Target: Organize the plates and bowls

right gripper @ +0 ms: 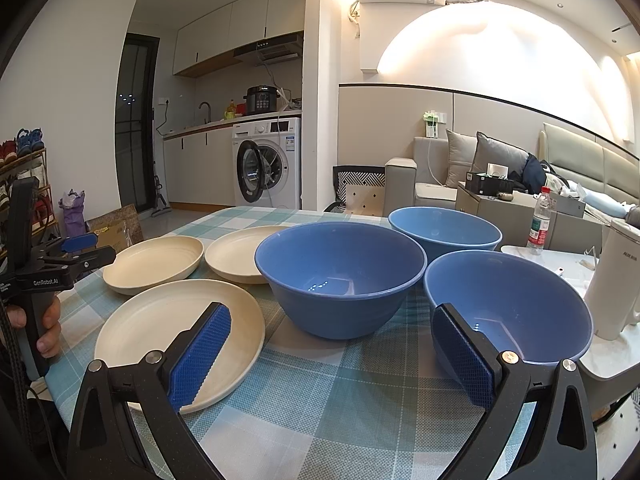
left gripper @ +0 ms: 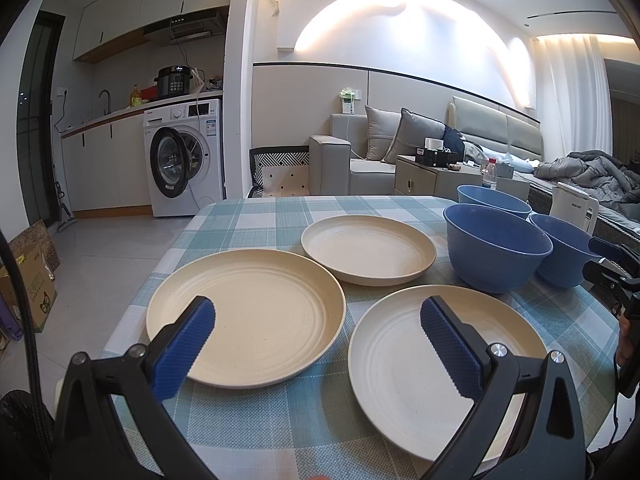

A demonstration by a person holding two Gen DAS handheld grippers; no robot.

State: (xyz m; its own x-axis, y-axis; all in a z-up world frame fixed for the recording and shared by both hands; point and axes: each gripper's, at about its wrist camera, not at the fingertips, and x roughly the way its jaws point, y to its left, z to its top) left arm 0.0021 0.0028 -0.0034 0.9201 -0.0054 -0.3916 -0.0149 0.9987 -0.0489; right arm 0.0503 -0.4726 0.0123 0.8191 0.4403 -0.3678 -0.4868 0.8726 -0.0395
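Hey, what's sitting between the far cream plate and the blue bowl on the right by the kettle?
The middle blue bowl sits between the far cream plate and the right blue bowl, clearest in the right wrist view.

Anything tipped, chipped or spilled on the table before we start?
Nothing stands out. Three cream plates lie flat and three blue bowls stand upright, all empty, unstacked on the plaid tablecloth. Both tools open.
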